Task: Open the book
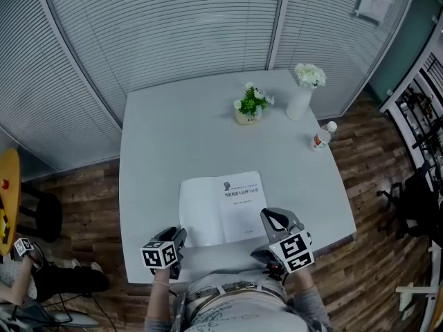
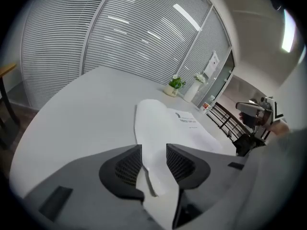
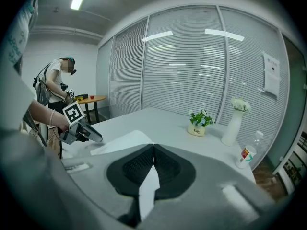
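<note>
The white book (image 1: 223, 206) lies open on the grey table (image 1: 173, 137), its cover leaf spread flat to the left and the printed title page facing up. My left gripper (image 1: 181, 235) is at the book's near left corner. In the left gripper view its jaws (image 2: 153, 164) stand open, with the white leaf (image 2: 163, 123) lying loose between the pads. My right gripper (image 1: 270, 216) rests at the book's near right edge. In the right gripper view its jaws (image 3: 153, 152) are closed, with a strip of white page (image 3: 148, 190) showing between them.
At the table's far side stand a small potted plant (image 1: 249, 106), a white vase of flowers (image 1: 302, 92) and a bottle (image 1: 320, 137). A yellow round table (image 1: 7, 185) stands at the left. Another person (image 3: 55, 85) stands by the blinds.
</note>
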Motion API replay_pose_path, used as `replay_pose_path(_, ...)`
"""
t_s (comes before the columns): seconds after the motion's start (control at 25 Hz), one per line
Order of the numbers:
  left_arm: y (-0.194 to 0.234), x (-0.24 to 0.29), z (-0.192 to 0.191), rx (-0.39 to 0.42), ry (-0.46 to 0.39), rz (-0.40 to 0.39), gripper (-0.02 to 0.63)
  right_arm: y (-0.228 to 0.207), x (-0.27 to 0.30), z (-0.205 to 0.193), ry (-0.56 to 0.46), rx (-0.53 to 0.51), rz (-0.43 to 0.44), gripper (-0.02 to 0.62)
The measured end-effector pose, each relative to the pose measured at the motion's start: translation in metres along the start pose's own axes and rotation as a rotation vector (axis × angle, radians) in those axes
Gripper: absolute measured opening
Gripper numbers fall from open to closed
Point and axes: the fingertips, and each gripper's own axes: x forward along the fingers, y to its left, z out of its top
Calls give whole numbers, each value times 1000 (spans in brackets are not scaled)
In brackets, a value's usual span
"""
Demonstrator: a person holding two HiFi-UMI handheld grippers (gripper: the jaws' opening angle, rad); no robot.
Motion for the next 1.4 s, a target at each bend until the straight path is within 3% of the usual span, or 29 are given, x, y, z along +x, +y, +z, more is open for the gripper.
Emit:
replay_pose_path(0.52, -62, 3, 15, 124, -6, -138, 146, 3, 6, -5, 31, -14, 14, 2)
replay_pose_path(0.64, -79, 2, 20, 155, -30, -173, 68, 9, 7, -1, 32, -23, 33, 2)
replay_pose_path(0.84, -106, 1, 31, 169, -63, -244, -2, 16, 10, 2, 27, -20, 41, 2)
replay_pose_path(1.4, -170, 1, 46, 250, -127, -386, -2, 46, 23, 0, 75, -59, 145, 2)
